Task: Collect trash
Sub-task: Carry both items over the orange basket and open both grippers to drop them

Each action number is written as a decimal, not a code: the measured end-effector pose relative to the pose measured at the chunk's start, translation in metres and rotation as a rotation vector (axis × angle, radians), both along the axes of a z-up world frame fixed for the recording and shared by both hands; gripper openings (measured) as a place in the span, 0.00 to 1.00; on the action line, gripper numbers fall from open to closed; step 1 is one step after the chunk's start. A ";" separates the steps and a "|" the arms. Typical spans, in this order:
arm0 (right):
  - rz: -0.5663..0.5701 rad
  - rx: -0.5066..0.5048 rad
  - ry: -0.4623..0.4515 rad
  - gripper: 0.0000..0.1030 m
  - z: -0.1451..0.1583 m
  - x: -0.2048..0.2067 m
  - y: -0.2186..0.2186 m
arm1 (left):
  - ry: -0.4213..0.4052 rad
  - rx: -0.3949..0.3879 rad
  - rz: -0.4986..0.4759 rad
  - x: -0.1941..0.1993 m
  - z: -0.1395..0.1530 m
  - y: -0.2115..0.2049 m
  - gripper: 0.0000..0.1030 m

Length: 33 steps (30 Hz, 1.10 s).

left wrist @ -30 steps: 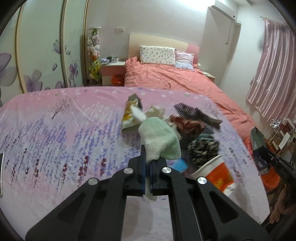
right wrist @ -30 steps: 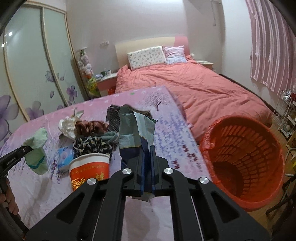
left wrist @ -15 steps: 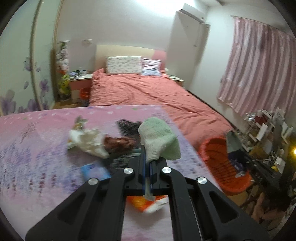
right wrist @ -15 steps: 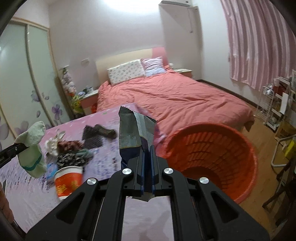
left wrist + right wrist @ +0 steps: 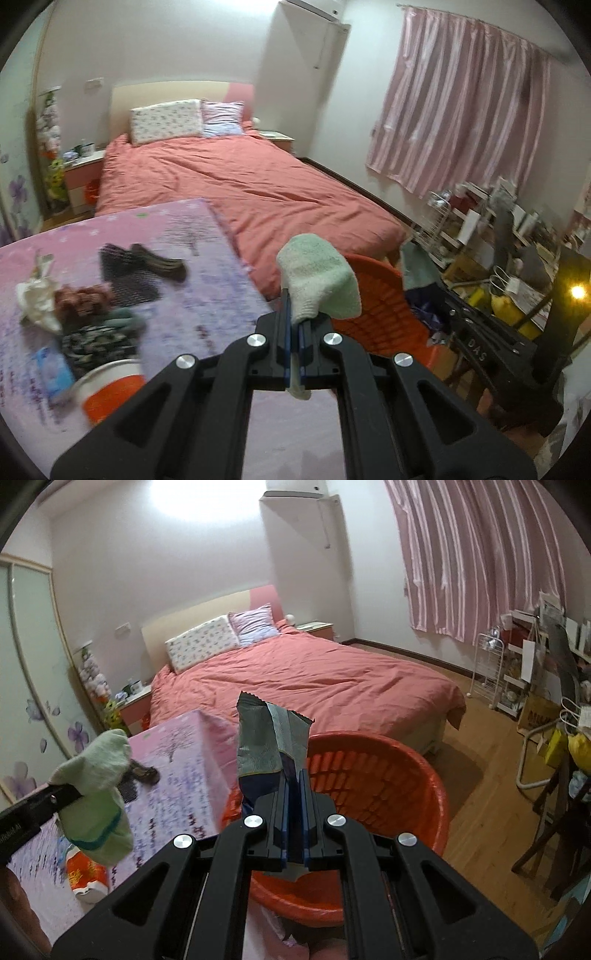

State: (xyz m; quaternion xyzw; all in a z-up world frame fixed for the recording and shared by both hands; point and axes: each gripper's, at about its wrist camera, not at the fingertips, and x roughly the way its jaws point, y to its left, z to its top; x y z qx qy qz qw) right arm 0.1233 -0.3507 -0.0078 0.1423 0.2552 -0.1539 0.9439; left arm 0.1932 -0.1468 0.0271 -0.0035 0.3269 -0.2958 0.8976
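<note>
While clamped shut on trash, both claws held by the orange basket (image 5: 388, 775).

Left claw (image 5: 294, 325) pinching a pale green sock (image 5: 317, 277), raised over the edge of the pink floral surface (image 5: 207, 280) with the basket rim just behind it. Right claw (image 5: 293, 801) gripping a dark grey-green snack wrapper (image 5: 269, 738) upright over the basket's near rim. Left on the surface: an orange-and-white paper cup (image 5: 107, 387), crumpled tissue (image 5: 35, 299), dark clothing scraps (image 5: 96, 343).

Dim warm indoor light, blown-out ceiling glare (image 5: 192, 498) at the top of the right wrist view, small yellow lamp (image 5: 577, 292) flaring at right, strong fisheye bending with dark corners, clutter on the purple sheet (image 5: 207, 266) smeared by motion blur
</note>
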 end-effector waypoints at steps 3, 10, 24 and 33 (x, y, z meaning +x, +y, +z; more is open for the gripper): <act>-0.015 0.013 -0.003 0.05 -0.004 0.001 -0.011 | 0.012 0.002 -0.032 0.005 -0.007 -0.017 0.04; -0.043 0.052 -0.005 0.05 -0.012 0.004 -0.038 | 0.035 0.014 -0.091 0.015 -0.020 -0.063 0.04; -0.043 0.146 0.028 0.26 -0.034 0.016 -0.069 | 0.098 0.084 -0.120 0.043 -0.066 -0.110 0.34; -0.056 0.107 0.039 0.56 -0.029 0.011 -0.058 | 0.085 0.099 -0.068 0.050 -0.070 -0.090 0.45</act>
